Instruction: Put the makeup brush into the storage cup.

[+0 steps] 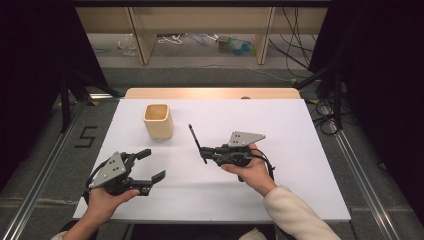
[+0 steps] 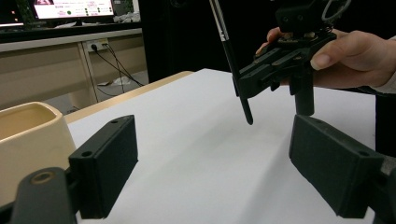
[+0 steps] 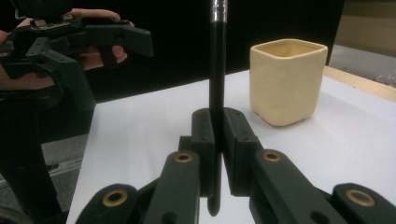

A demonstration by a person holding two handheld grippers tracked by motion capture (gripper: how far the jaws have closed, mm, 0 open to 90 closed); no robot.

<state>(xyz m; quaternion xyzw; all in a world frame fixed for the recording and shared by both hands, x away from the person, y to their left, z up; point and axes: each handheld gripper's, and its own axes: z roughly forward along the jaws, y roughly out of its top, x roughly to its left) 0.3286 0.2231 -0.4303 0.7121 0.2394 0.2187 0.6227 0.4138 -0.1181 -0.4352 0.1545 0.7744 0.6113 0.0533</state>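
A white table [image 1: 280,195] stands before dark curtains. The right tongs [image 1: 204,151] are clamped on a thin black pen [image 1: 196,142], held above the table right of the cream cup [image 1: 159,121]. The pen looks light, stiff and slippery; a mid-shaft grip suits it. The cup looks empty. The left tongs [image 1: 152,165] gape wide, holding nothing

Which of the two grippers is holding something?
The right gripper: its jaws are clamped on a thin black pen, lifted off the table. The left gripper stands open, nothing between its jaws.
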